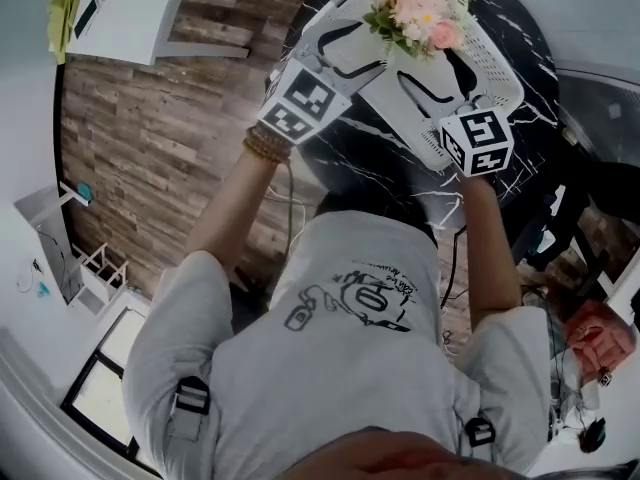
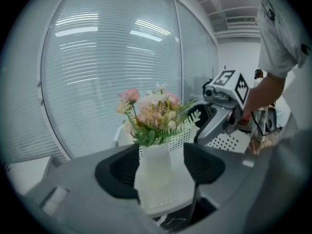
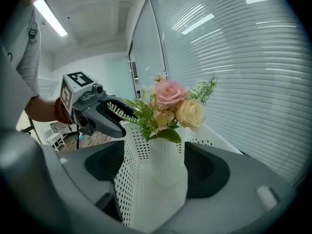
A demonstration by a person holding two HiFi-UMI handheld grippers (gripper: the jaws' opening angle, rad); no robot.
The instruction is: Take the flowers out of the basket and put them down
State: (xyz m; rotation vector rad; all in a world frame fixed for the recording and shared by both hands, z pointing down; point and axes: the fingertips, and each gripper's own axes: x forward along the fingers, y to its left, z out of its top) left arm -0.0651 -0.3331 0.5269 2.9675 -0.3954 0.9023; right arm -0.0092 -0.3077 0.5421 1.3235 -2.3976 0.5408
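Observation:
A bunch of pink and cream flowers [image 1: 415, 8] stands in a white vase [image 2: 155, 165] inside a white perforated basket [image 1: 490, 68] on the black marble table [image 1: 370, 158]. My left gripper [image 1: 365, 48] reaches the basket from the left and my right gripper [image 1: 440, 73] from the near right. In the left gripper view the left gripper [image 2: 161, 172] is open, the vase and basket edge between its dark pads [image 2: 122, 172] without touching them. In the right gripper view the right gripper [image 3: 156, 172] is also open, astride a basket corner [image 3: 131, 179] with the flowers [image 3: 170, 104] above.
The round table stands on a wooden floor [image 1: 150, 118]. A white desk [image 1: 140, 8] is at the far left. Slatted window blinds [image 2: 97, 72] rise behind the basket. Each gripper view shows the other gripper across the basket.

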